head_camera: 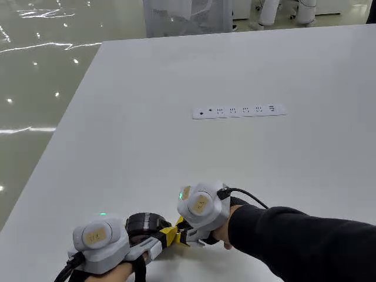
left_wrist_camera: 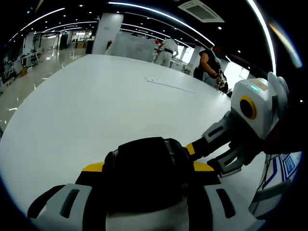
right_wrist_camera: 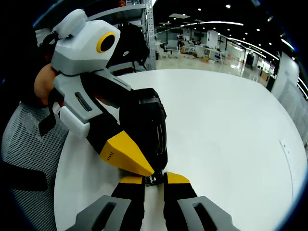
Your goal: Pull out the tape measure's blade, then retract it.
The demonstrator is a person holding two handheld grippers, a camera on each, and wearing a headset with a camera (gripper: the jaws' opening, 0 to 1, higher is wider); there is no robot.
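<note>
Tape measure, black, rounded case

A broad white desk on a glossy grey-green floor

A flat white power strip lies on the desk, well back from its near edge, with its row of sockets facing up. The floor mirrors ceiling lights. In the left gripper view, people stand beyond the far edge near a white pillar. In the right gripper view, a black mesh chair seat sits beside the near edge.
</note>
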